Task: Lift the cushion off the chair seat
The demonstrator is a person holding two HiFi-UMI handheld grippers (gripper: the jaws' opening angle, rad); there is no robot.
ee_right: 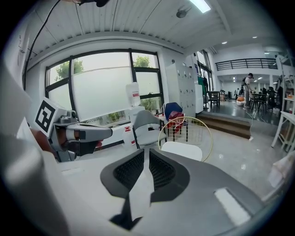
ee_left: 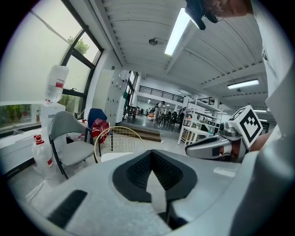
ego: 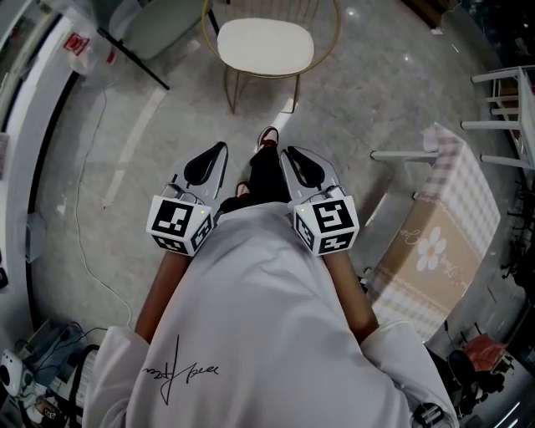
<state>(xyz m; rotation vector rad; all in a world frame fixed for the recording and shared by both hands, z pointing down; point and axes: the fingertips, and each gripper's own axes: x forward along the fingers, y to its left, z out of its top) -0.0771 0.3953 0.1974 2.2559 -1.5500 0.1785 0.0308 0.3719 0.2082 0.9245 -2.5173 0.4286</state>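
Note:
The cushion (ego: 266,46) is a white oval pad lying on the seat of a gold wire chair (ego: 333,42) at the top of the head view, a step or so ahead of me. It also shows as the cushion (ee_left: 115,156) in the left gripper view and the cushion (ee_right: 182,150) in the right gripper view. Both grippers are held side by side at waist height and aim toward the chair. My left gripper (ego: 211,157) (ee_left: 151,151) is shut and empty. My right gripper (ego: 303,160) (ee_right: 146,150) shows a thin slit between its pads, with nothing in it.
A grey chair (ego: 159,21) stands left of the gold one. To the right is a table under a checkered cloth (ego: 451,242), with a white rack (ego: 510,109) beyond it. A thin cable (ego: 84,209) trails over the floor on the left. My shoe (ego: 267,136) points at the chair.

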